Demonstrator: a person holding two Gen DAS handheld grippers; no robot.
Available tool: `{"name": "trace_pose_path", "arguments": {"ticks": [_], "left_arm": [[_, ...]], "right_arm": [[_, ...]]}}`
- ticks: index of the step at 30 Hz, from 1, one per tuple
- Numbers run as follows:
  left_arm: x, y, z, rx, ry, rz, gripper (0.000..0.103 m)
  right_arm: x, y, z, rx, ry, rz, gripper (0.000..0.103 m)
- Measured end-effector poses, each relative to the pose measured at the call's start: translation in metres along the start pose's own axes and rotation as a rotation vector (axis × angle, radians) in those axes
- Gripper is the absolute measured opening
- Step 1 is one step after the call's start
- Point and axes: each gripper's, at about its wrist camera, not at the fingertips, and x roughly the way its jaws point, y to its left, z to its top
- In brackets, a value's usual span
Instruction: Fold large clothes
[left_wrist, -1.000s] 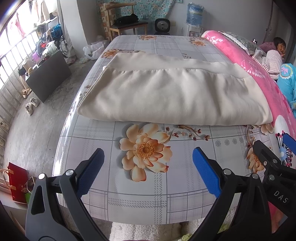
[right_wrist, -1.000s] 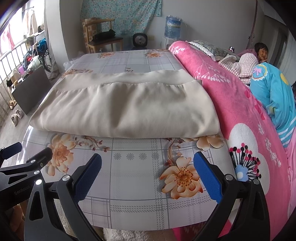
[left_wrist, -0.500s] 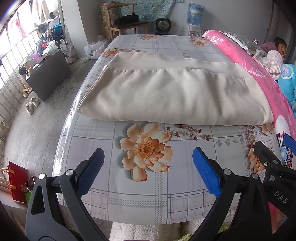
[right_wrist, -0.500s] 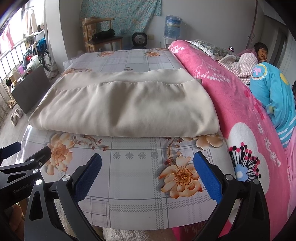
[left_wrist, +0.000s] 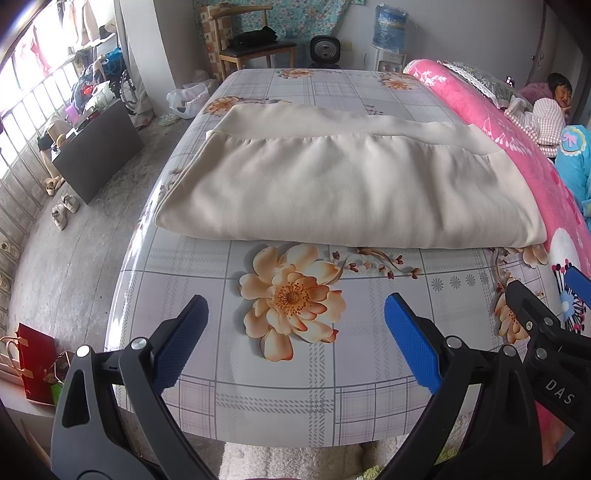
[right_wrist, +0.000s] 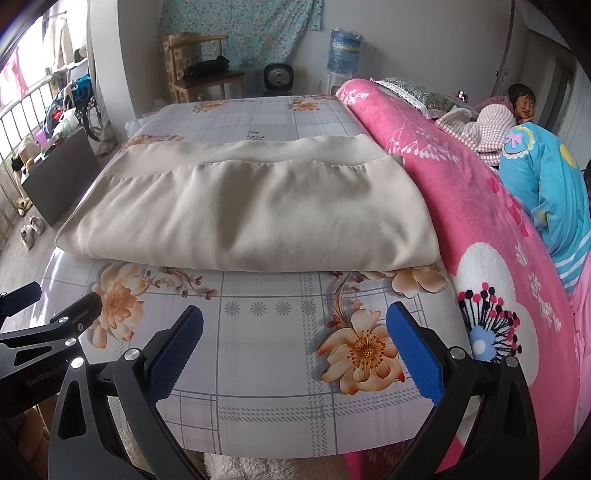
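Your table (left_wrist: 295, 387) with the flowered cover carries the folded cream garment (left_wrist: 347, 188) at 12 o'clock, flat on it. Your left gripper (left_wrist: 295, 332) and right gripper (right_wrist: 295, 338) hover at 6 o'clock, both with jaws apart, holding nothing.

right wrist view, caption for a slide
Open right hand-held gripper facing a folded beige garment on the floral table.

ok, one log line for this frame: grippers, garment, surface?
left gripper: open, empty | right gripper: open, empty | beige garment: folded, flat, untouched | floral table cover: grippers over near edge | pink blanket: beside garment
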Motion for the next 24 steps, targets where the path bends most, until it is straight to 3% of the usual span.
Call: {"name": "trace_pose_path", "arguments": {"ticks": [24], "left_arm": [[-0.0005, -0.0006, -0.0002, 0.0, -0.003, 0.004, 0.093]], "right_arm": [[0.0016, 0.0002, -0.001, -0.001, 0.006, 0.001, 0.097]]}}
